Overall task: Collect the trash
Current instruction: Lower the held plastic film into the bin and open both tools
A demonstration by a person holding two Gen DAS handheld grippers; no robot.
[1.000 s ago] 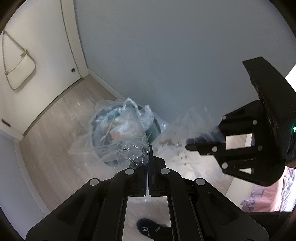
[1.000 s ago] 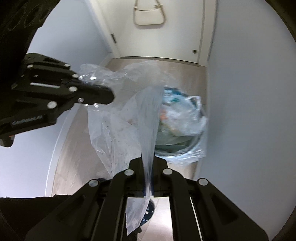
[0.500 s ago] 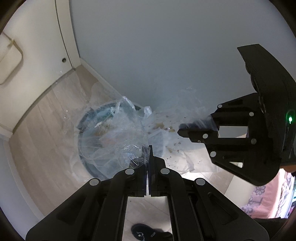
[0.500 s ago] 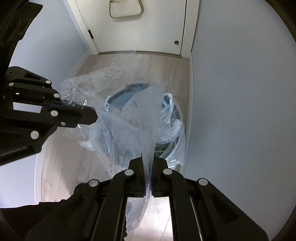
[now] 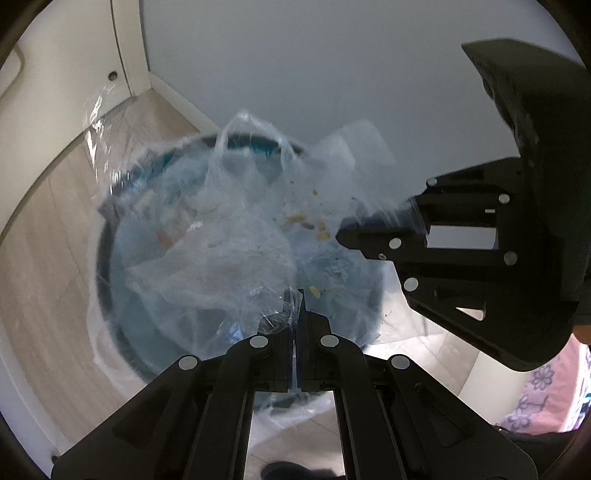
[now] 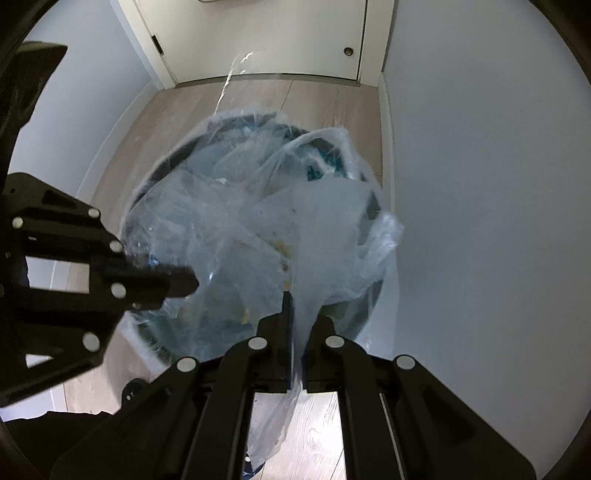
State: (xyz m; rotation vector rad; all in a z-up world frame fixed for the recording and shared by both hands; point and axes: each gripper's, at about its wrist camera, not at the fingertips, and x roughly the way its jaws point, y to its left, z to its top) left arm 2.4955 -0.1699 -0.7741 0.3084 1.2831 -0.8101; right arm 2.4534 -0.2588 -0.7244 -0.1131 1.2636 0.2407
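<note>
A clear plastic bag (image 5: 240, 243) flecked with crumbs hangs spread between both grippers, just above a round teal bin (image 5: 255, 142) with a dark rim. My left gripper (image 5: 295, 295) is shut on a crumpled edge of the bag. My right gripper (image 5: 341, 230) is seen at the right, pinching the opposite edge. In the right wrist view the right gripper (image 6: 291, 297) is shut on a strip of the bag (image 6: 314, 229) that trails down between its fingers. The left gripper (image 6: 186, 282) holds the film over the bin (image 6: 173, 158). Trash and a clear liner show blurred inside the bin.
The bin stands on a pale wood floor (image 6: 258, 96), close against a grey wall (image 6: 480, 184). A white door (image 6: 277, 33) closes the far end. A dark shoe (image 5: 284, 470) lies near the bottom edge, and pink flowered fabric (image 5: 546, 402) shows at the right.
Both grippers have sunk toward the bin with the bag still held between them. The bin now fills much more of both views, and the bag hangs right over its mouth.
</note>
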